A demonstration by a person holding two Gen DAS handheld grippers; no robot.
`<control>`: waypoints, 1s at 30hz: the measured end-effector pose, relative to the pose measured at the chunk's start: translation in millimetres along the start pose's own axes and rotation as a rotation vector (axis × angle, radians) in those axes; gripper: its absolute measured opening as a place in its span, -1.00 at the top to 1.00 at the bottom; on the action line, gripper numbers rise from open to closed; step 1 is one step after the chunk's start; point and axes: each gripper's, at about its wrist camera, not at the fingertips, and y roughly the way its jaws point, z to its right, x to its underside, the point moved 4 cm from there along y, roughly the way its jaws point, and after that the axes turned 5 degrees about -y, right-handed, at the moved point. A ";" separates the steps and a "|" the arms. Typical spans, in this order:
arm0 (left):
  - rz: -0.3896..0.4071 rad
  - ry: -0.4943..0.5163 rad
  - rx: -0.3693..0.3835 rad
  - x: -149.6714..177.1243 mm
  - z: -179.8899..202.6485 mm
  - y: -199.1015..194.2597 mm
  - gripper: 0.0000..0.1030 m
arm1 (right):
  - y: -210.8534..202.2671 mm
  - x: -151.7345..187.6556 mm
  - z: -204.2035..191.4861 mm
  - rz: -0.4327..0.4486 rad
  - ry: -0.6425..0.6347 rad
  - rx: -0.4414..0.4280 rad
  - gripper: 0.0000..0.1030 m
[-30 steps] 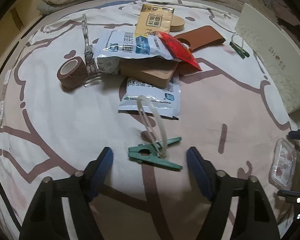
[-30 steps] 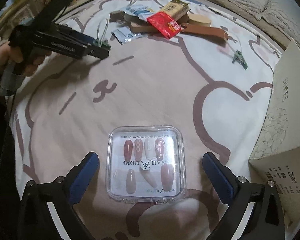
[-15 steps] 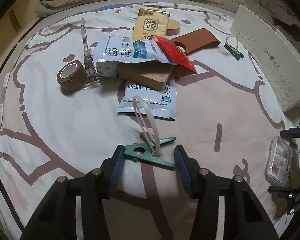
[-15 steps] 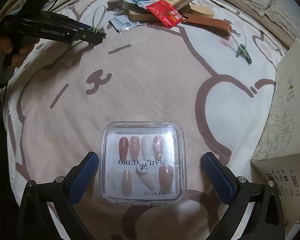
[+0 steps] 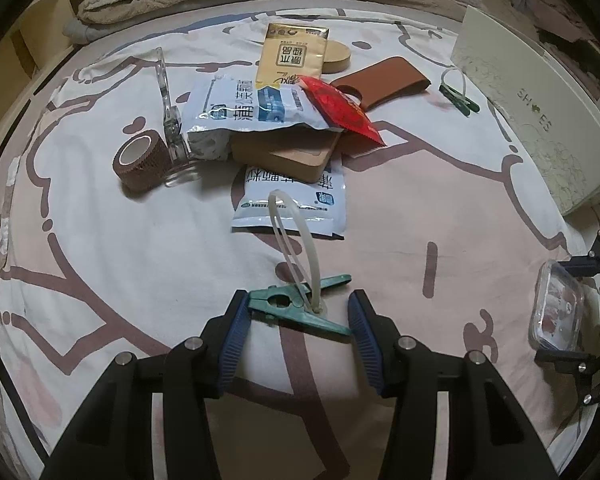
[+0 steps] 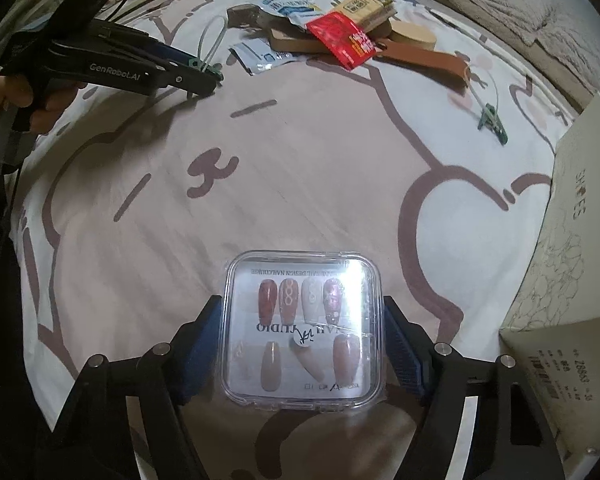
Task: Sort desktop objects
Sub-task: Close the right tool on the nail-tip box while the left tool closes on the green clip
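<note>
The left gripper (image 5: 298,316) had closed until both pads touched the green clip (image 5: 296,306), lying crosswise on the bedsheet (image 5: 100,240). The right gripper (image 6: 302,344), just narrowed, bracketed the clear nail box (image 6: 302,330) at its left and right edges, pads touching.

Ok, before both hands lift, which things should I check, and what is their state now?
1. Green clip between the left gripper fingers, which have just been closing: ok, the fingers touch both ends.
2. Nail box between the right gripper fingers, also just closing: ok, the fingers meet both sides.
3. Grips firm enough to lift: cannot tell.
4. White loop free of the blue-white packet: cannot tell, they overlap in view.
5. Nail box apart from the shoe box: ok.
</note>
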 end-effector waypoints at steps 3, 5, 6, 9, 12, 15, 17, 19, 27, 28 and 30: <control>0.006 0.004 0.000 -0.4 1.4 -2.3 0.27 | -1.4 0.9 -0.9 0.007 -0.006 0.006 -0.47; 0.002 0.004 0.003 -0.5 1.9 -3.2 0.27 | -3.5 1.2 -0.4 0.010 -0.003 0.009 -0.47; 0.003 0.001 0.006 -0.7 1.7 -3.9 0.27 | -4.5 1.3 0.1 0.011 -0.002 0.013 -0.47; 0.006 -0.002 0.003 -1.0 1.0 -5.5 0.27 | -9.3 7.9 10.3 0.018 0.003 0.027 -0.47; 0.009 -0.002 0.006 -1.0 0.5 -6.8 0.27 | -10.5 7.4 11.3 0.024 0.008 0.029 -0.47; 0.011 0.007 0.008 0.5 1.3 -7.9 0.27 | -11.4 3.5 7.8 0.021 0.002 0.032 -0.47; 0.009 0.017 0.007 2.3 1.8 -7.8 0.28 | -14.0 -4.5 7.1 0.018 -0.004 0.035 -0.47; 0.010 0.026 0.008 3.3 2.1 -8.4 0.28 | -9.6 -9.0 3.8 0.021 -0.006 0.036 -0.47; 0.040 0.011 0.014 -1.7 -1.5 -18.0 0.28 | -19.1 -20.1 7.9 0.049 0.009 0.055 -0.47; 0.045 0.007 0.016 -3.0 -2.1 -20.0 0.28 | -21.1 -21.6 9.0 0.055 0.013 0.059 -0.47; 0.056 -0.001 0.018 -5.5 -2.8 -24.8 0.28 | -24.9 -24.4 11.1 0.066 0.016 0.072 -0.47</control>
